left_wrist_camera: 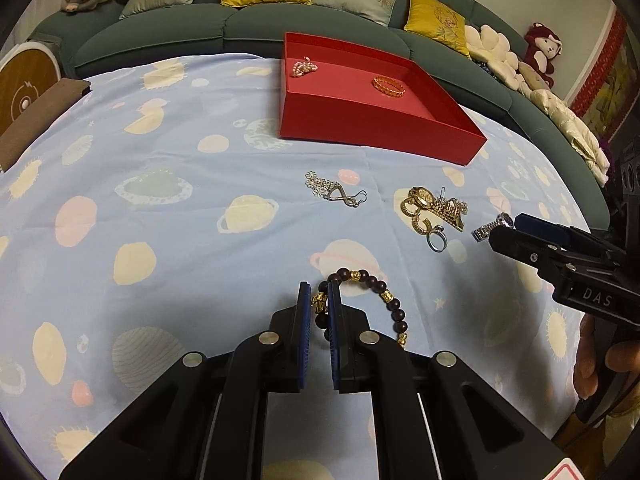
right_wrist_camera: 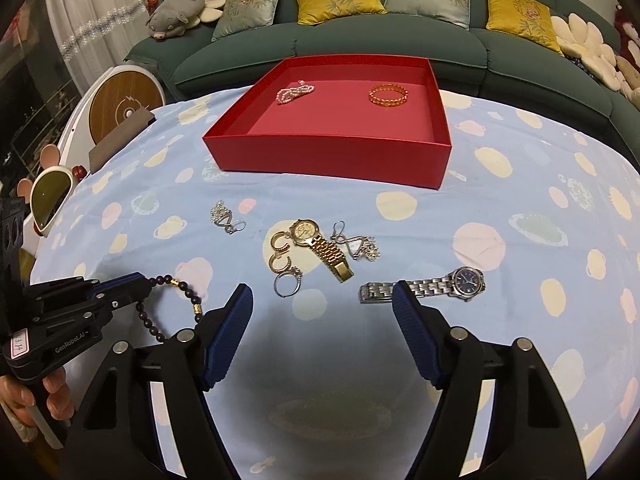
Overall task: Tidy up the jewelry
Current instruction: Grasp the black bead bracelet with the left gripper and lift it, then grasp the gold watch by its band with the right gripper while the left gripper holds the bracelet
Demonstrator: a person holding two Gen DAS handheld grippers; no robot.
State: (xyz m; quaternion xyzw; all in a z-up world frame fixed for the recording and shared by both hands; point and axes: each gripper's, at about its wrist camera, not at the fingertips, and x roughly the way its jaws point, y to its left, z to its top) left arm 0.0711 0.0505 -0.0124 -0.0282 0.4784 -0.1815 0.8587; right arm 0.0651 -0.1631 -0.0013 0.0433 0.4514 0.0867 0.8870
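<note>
The red box point(right_wrist_camera: 328, 160) at upper centre holds a pearl bracelet point(right_wrist_camera: 295, 92) and gold bangle point(right_wrist_camera: 388, 95). The left hand-held gripper point(left_wrist_camera: 319, 300) grasps a beaded bracelet point(left_wrist_camera: 372, 280); the right hand-held gripper point(right_wrist_camera: 322, 304) is released.

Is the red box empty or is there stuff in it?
Not empty. The open red box holds a pearl bracelet and a gold bangle; the rest of its floor is bare.

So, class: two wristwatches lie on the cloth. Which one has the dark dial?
The silver watch, lying by the open right tongs. The gold watch in the jewelry pile has a pale dial.
</note>
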